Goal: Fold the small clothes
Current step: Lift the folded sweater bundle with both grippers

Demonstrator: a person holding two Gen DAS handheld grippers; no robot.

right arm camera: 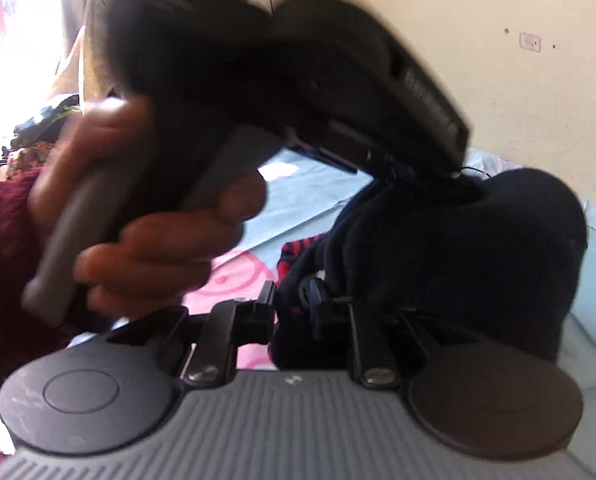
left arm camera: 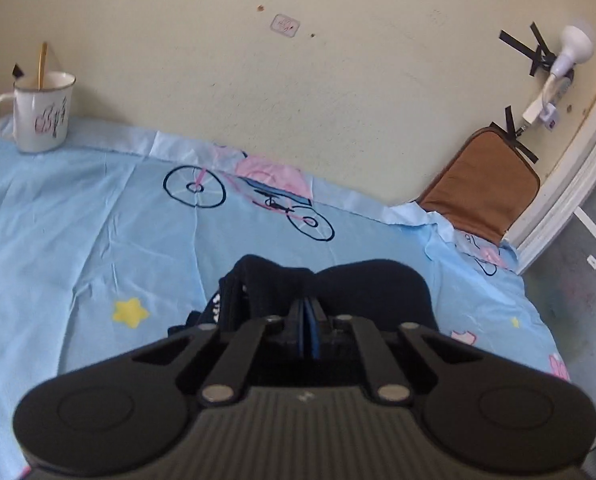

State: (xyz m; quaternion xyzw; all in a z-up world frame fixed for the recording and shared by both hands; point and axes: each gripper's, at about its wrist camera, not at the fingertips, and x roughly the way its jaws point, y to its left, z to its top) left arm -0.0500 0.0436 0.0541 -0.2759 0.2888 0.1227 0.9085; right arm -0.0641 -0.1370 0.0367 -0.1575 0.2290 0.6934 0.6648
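A small dark navy garment with white lettering on a strap hangs bunched in front of my left gripper, which is shut on its cloth above the light blue sheet. In the right wrist view the same navy garment, with a red striped part at its left, fills the middle. My right gripper is shut on its lower edge. The left gripper's body and the hand holding it are close above and to the left.
A white enamel mug with a stick in it stands at the sheet's far left. A brown pouch leans on the wall at the far right. A white lamp is taped to the wall. The sheet's right edge drops to the floor.
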